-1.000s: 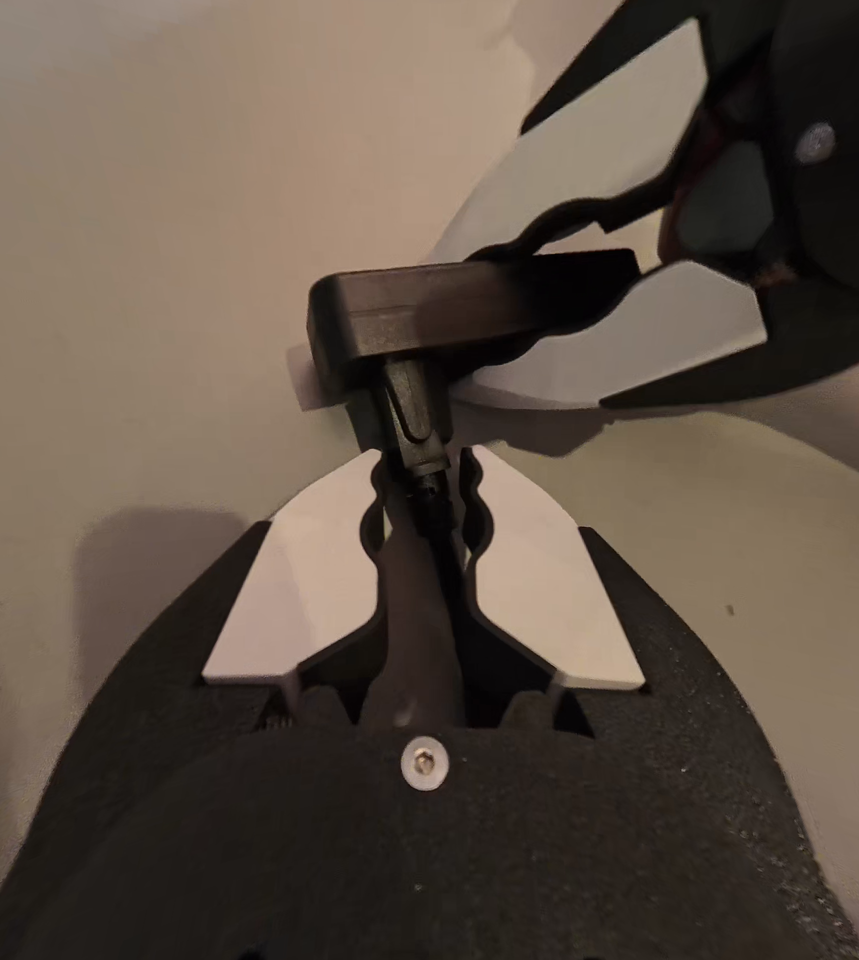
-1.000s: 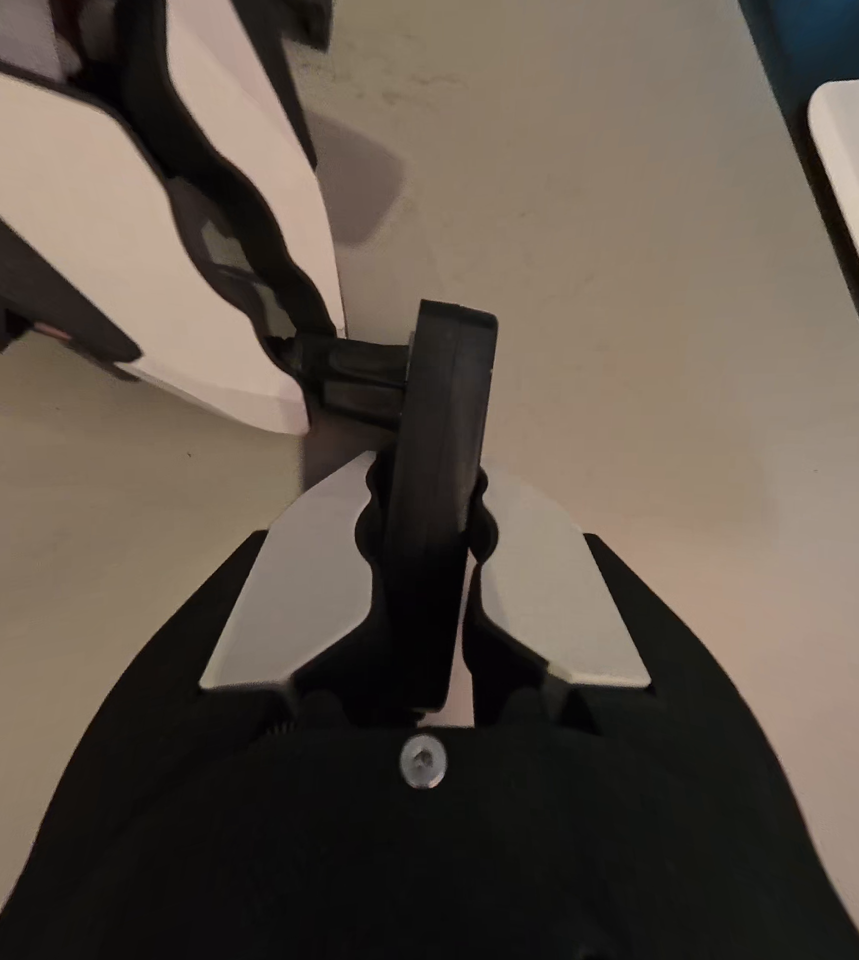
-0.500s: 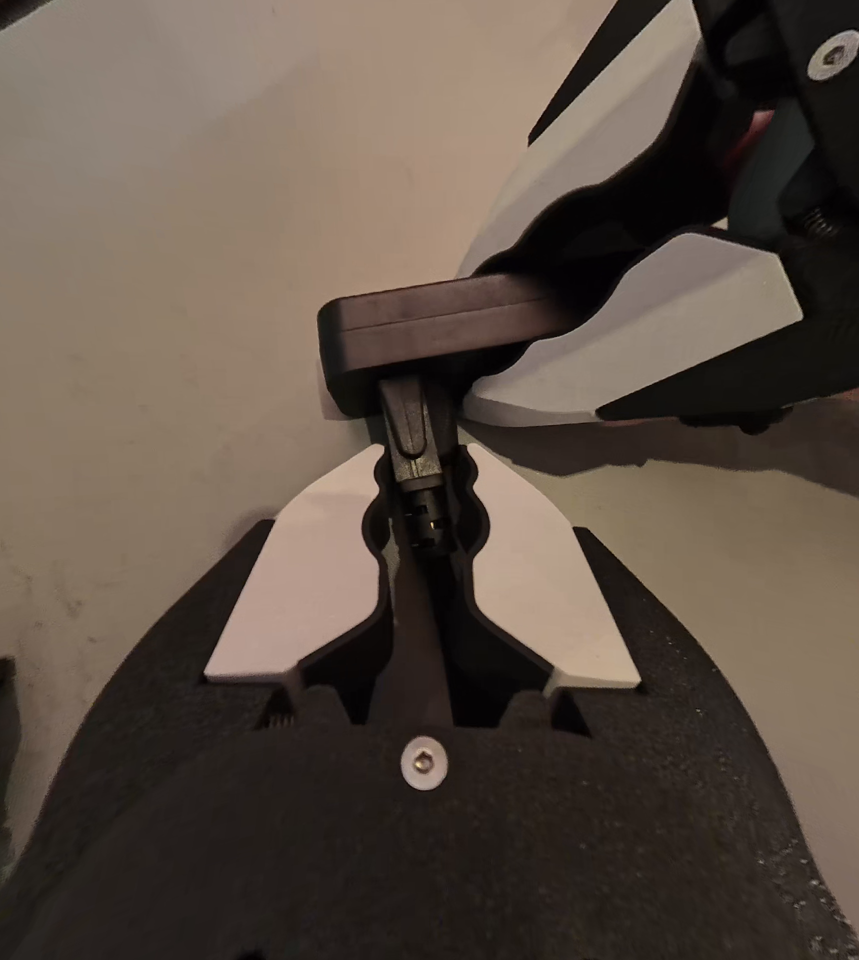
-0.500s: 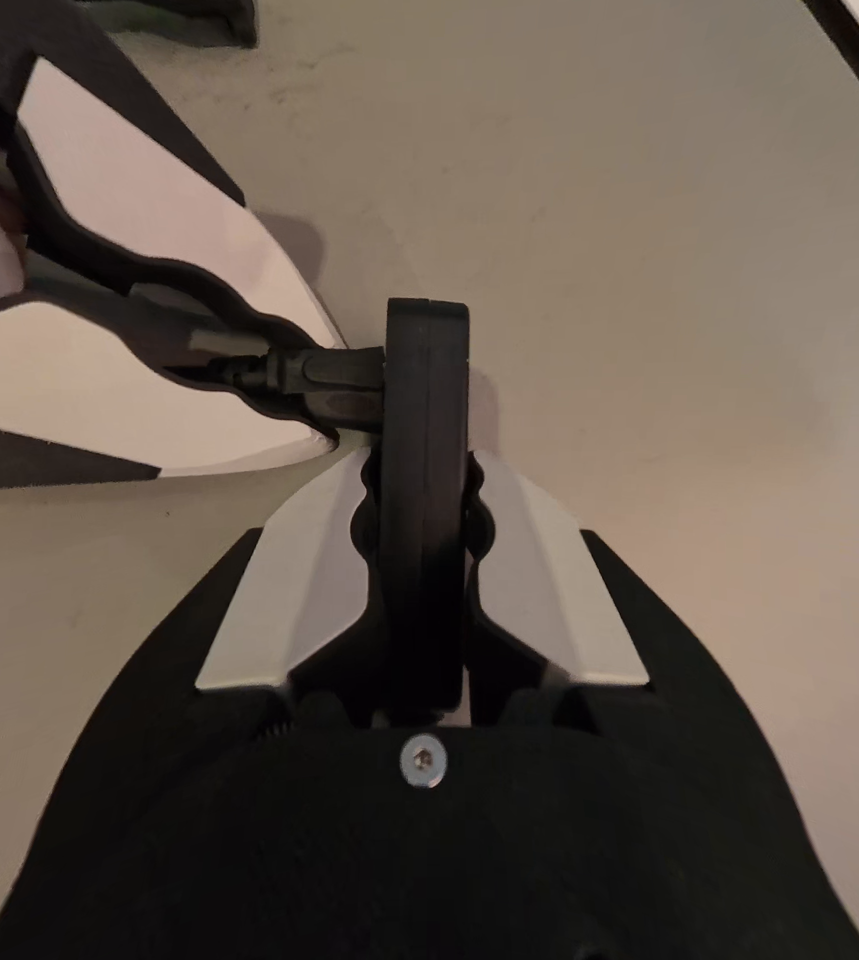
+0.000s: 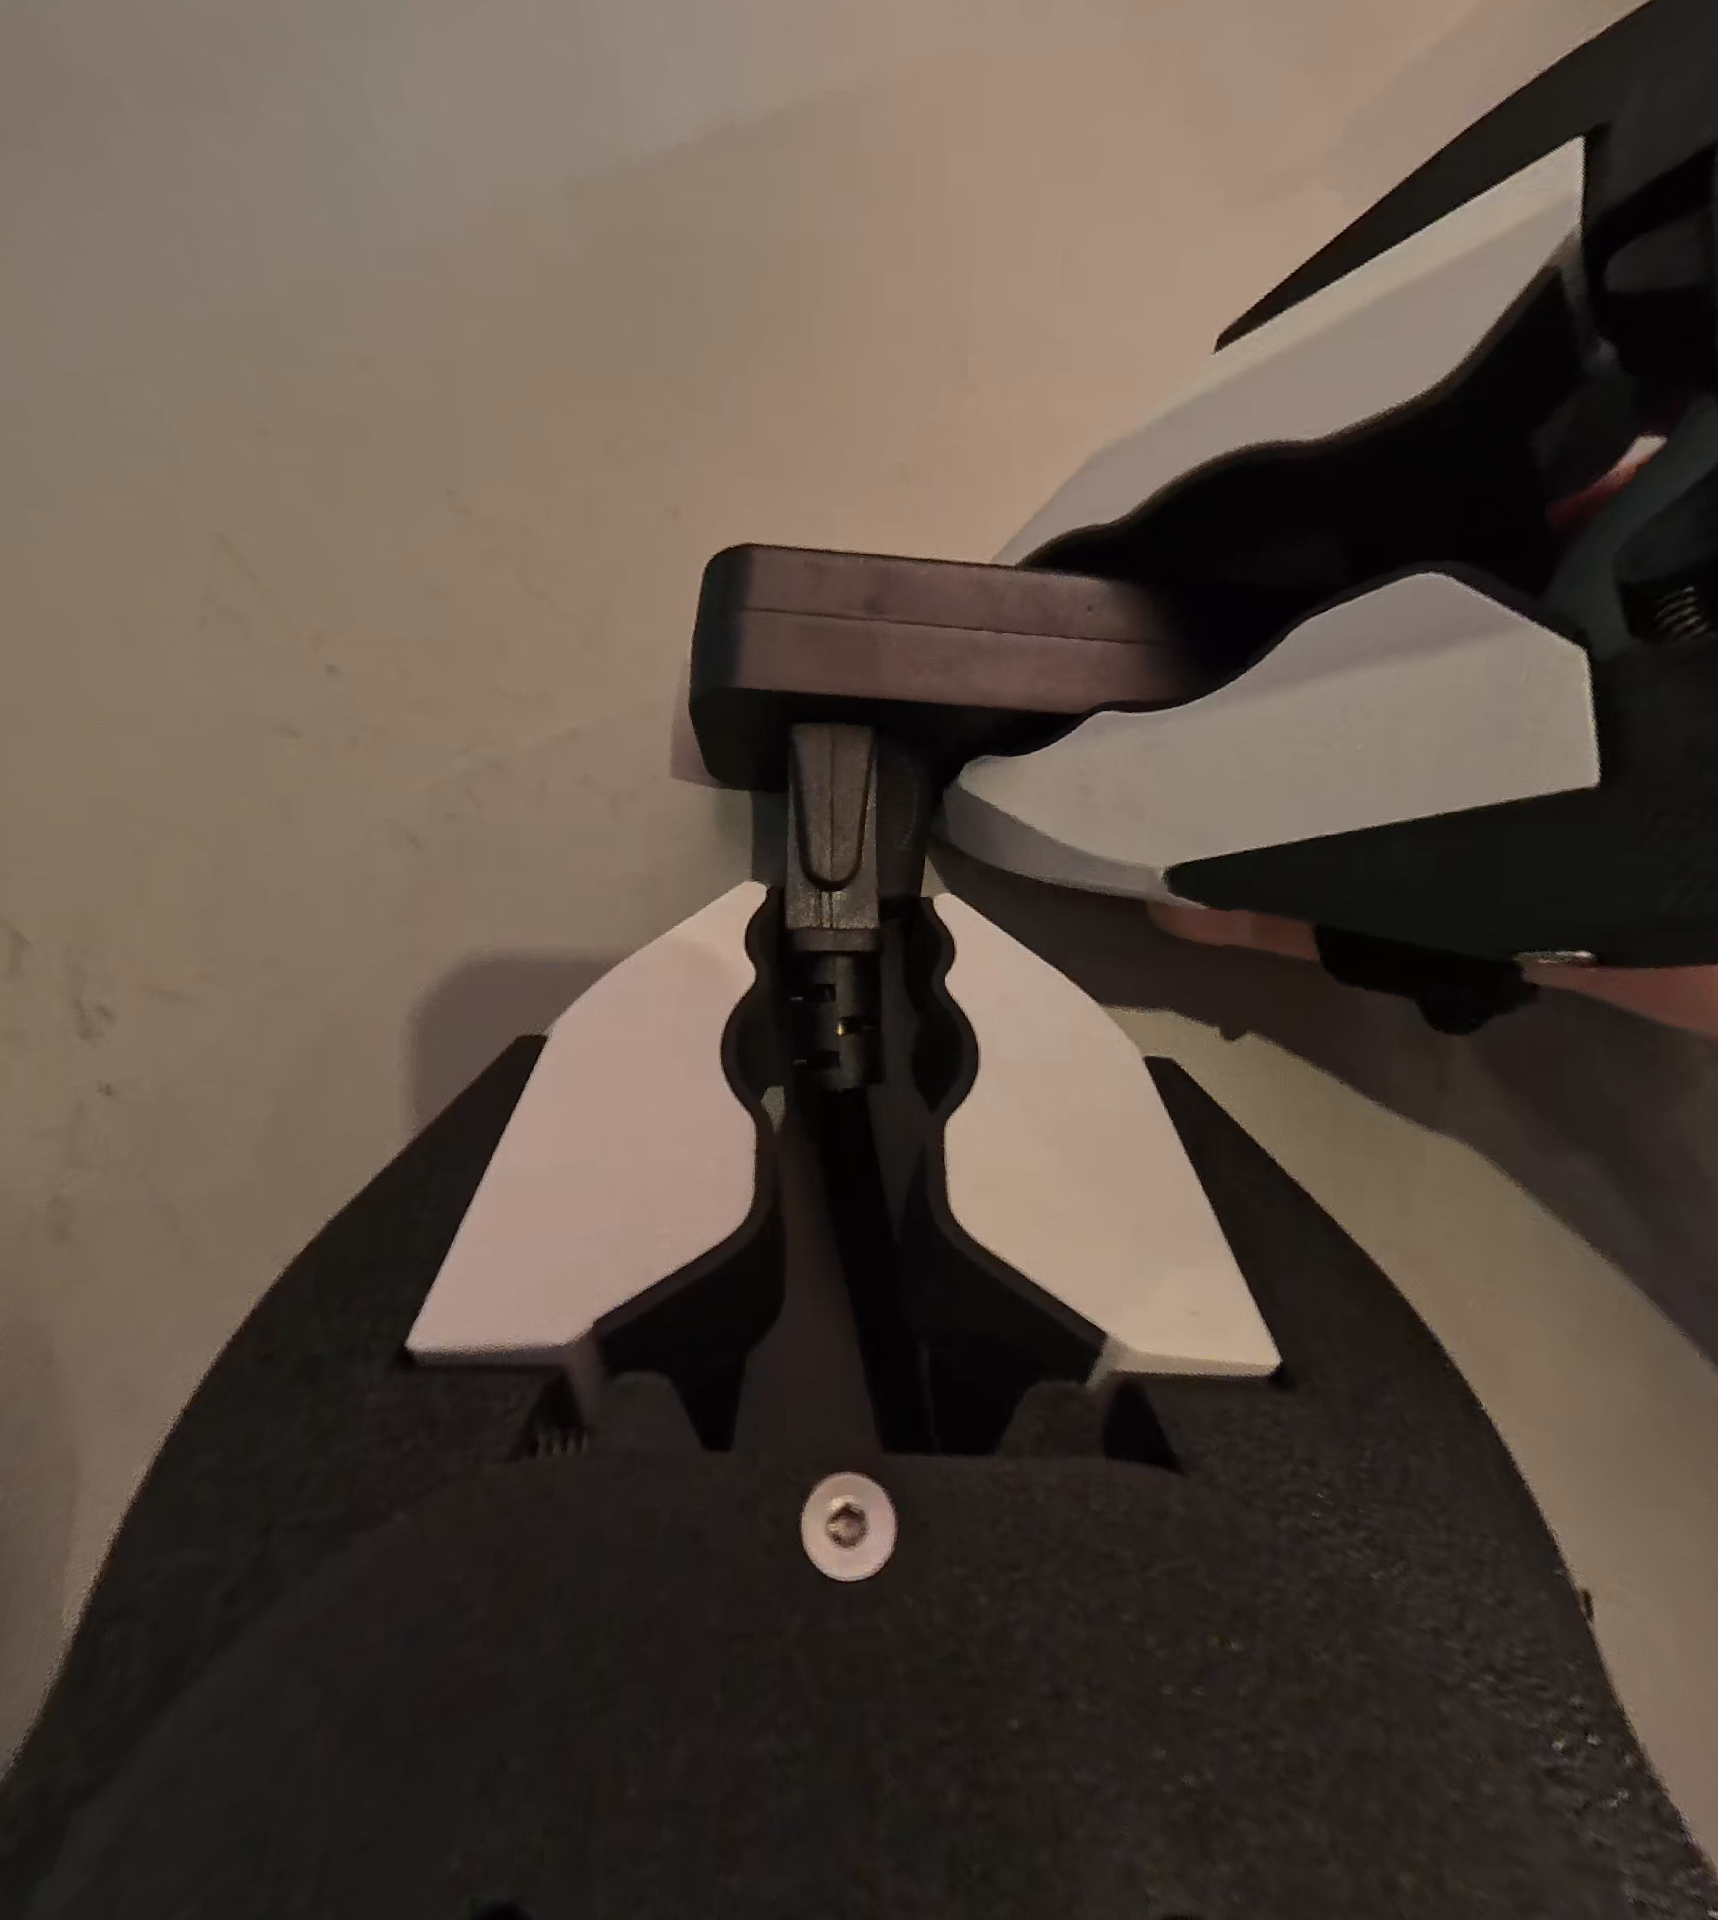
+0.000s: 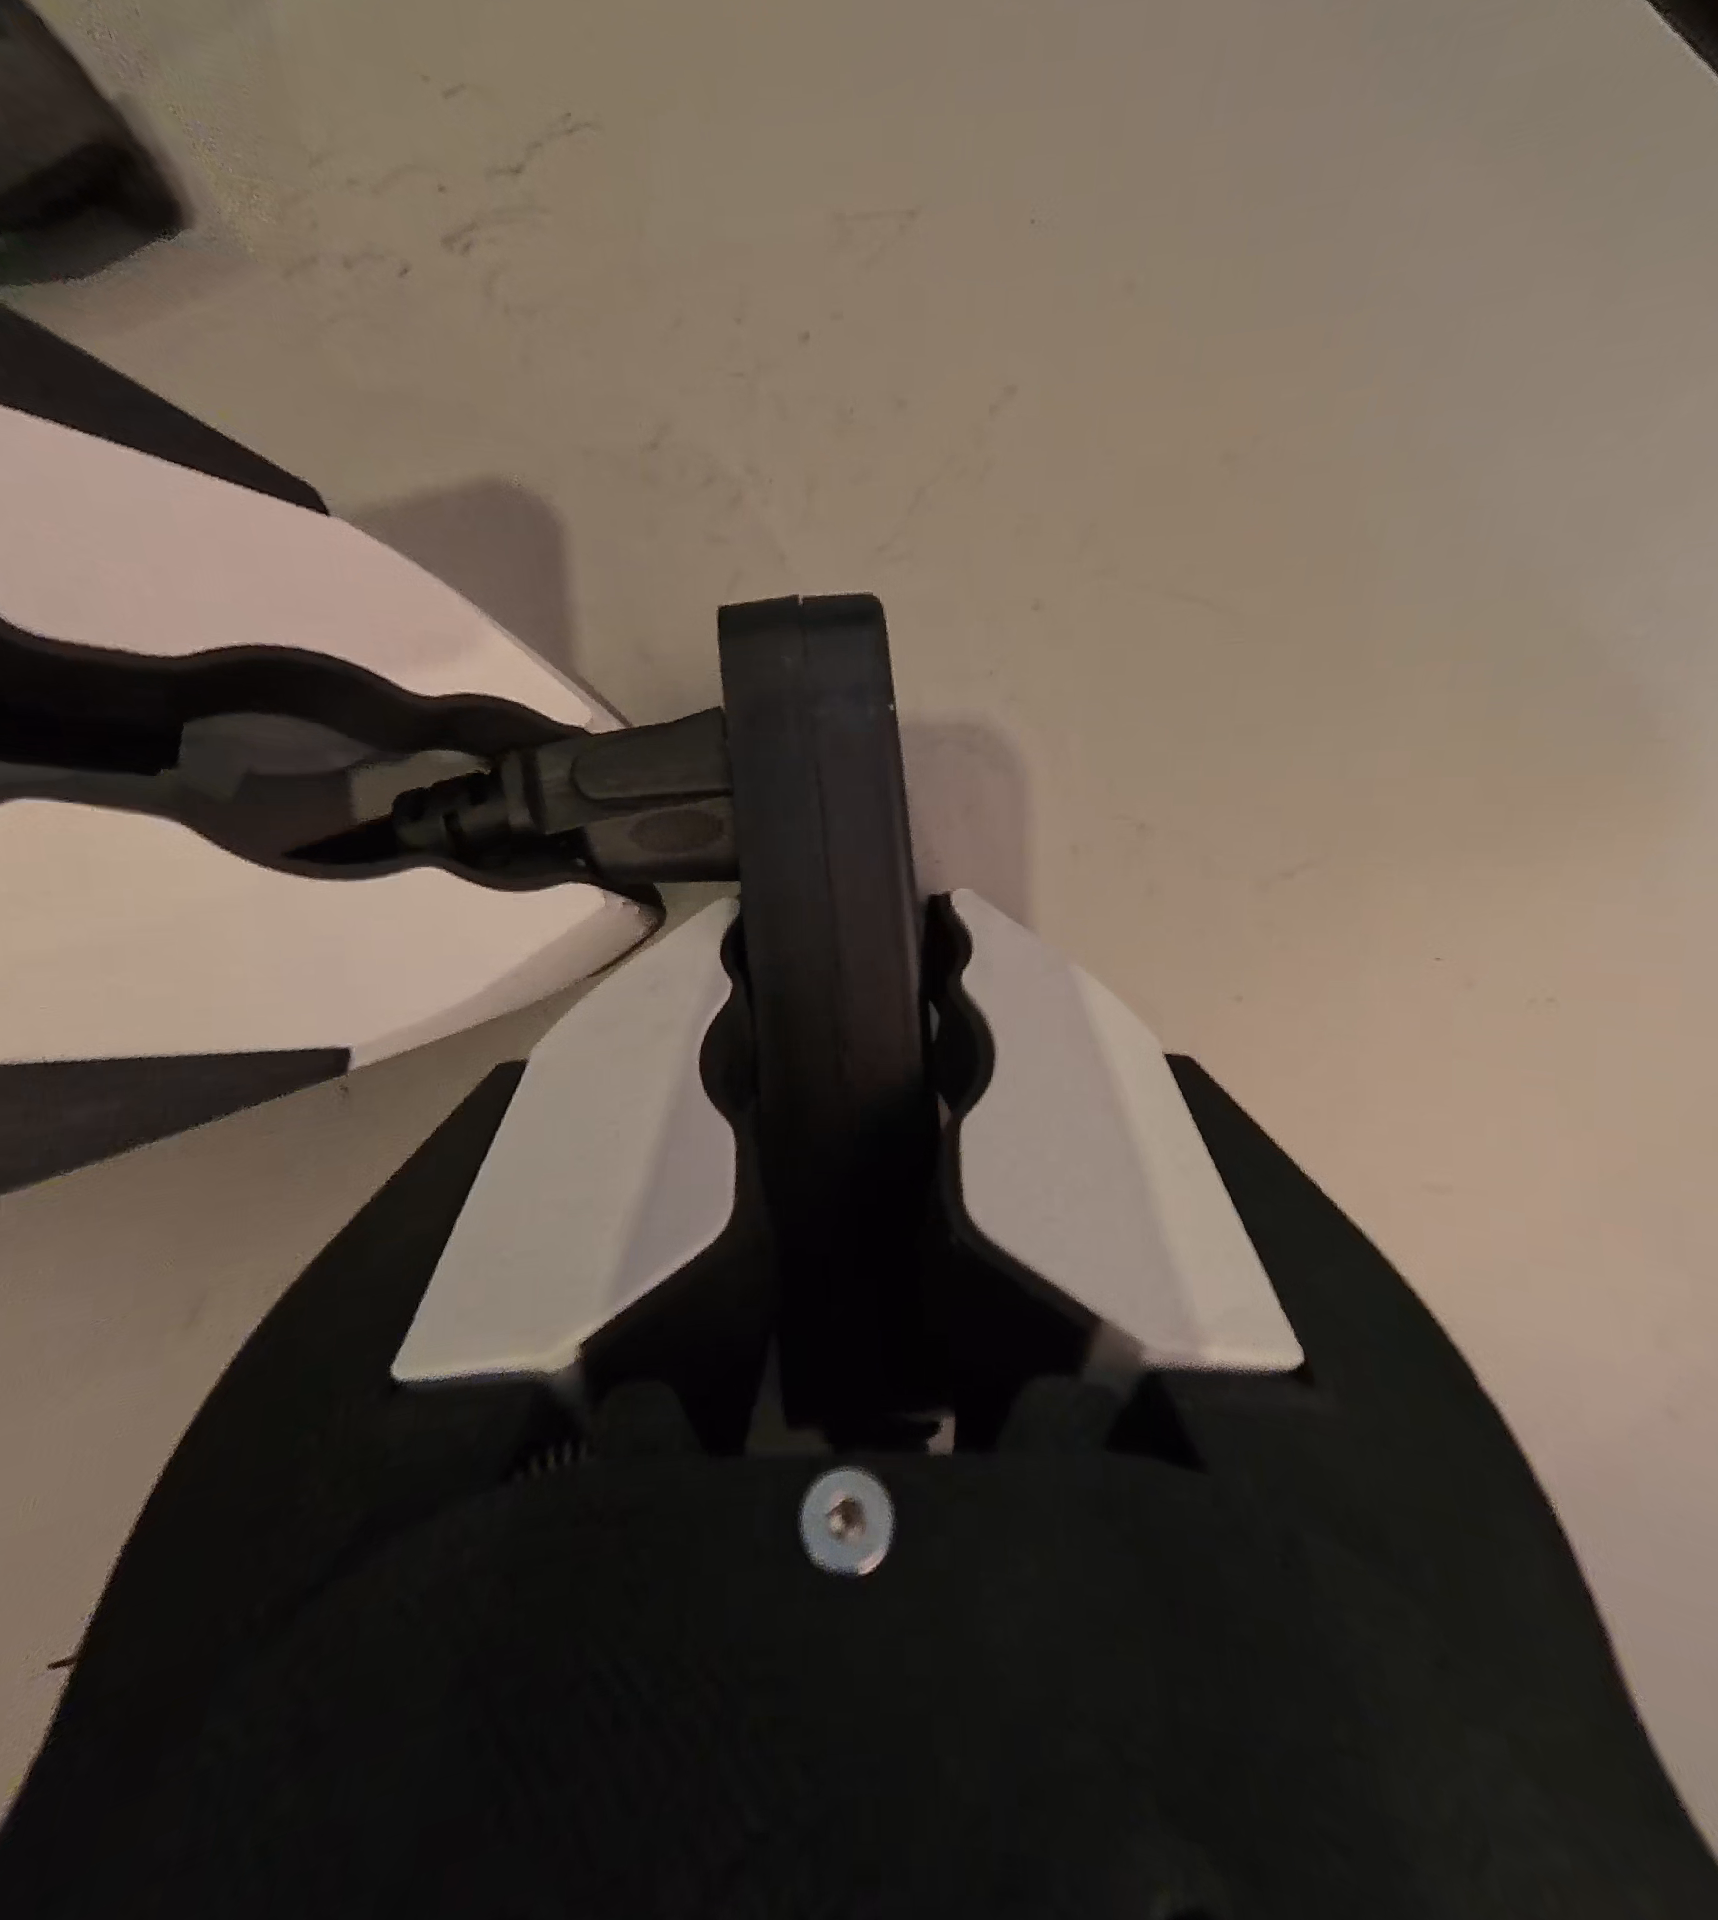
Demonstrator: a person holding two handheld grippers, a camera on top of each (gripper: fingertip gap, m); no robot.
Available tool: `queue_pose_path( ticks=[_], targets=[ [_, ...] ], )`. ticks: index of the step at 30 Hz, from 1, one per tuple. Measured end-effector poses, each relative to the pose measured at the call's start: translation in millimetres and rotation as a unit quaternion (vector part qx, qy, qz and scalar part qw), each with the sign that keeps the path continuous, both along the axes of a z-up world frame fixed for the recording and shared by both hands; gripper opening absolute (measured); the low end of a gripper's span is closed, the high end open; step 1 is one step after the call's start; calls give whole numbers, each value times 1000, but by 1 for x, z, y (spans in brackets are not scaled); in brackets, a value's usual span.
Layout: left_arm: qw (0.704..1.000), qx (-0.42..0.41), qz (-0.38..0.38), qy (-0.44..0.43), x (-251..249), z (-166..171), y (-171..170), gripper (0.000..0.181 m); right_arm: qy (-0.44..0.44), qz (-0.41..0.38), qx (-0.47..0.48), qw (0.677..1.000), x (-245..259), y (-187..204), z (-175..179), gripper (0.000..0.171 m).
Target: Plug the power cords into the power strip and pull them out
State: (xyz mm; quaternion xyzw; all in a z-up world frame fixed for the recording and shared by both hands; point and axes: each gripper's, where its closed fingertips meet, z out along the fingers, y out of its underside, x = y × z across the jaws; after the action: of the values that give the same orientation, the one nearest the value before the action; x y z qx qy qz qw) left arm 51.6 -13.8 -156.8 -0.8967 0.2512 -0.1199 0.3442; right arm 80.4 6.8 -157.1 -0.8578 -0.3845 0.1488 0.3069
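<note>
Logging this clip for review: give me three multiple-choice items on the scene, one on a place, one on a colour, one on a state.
1. Where does the plug meet the power strip?
A. At its side face, near the far end
B. At the end held in the jaws
C. Nowhere, it lies on the table

2. What colour is the power strip?
A. White
B. Black
C. Blue

3. What is the right gripper doing?
A. Hanging open over the table
B. Clamped on the power strip
C. Clamped on the plug

Answers: 1 A, the right wrist view shows the plug entering the strip's side near its far end. 2 B, its body is black in both views. 3 B, its jaws press both flat faces of the strip, while the left gripper holds the plug.
</note>
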Motion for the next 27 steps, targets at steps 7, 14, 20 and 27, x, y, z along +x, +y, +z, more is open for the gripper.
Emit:
queue_pose_path(
  ticks=[7, 14, 20, 27],
  targets=[
    [994, 22, -106, 24, -5, -1, -4, 20, -1, 37, 6, 999, 0, 0, 0, 33],
    [972, 19, -225, 57, -11, -1, -5, 22, 19, 79, 15, 997, -5, -6, 1, 33],
    [993, 9, -115, 26, -8, 0, 0, 20, 7, 34, 11, 999, -4, 3, 0, 33],
    [999, 20, -39, 29, -10, -1, -7, 19, 0, 36, -4, 999, -6, 3, 0, 34]
  ],
)
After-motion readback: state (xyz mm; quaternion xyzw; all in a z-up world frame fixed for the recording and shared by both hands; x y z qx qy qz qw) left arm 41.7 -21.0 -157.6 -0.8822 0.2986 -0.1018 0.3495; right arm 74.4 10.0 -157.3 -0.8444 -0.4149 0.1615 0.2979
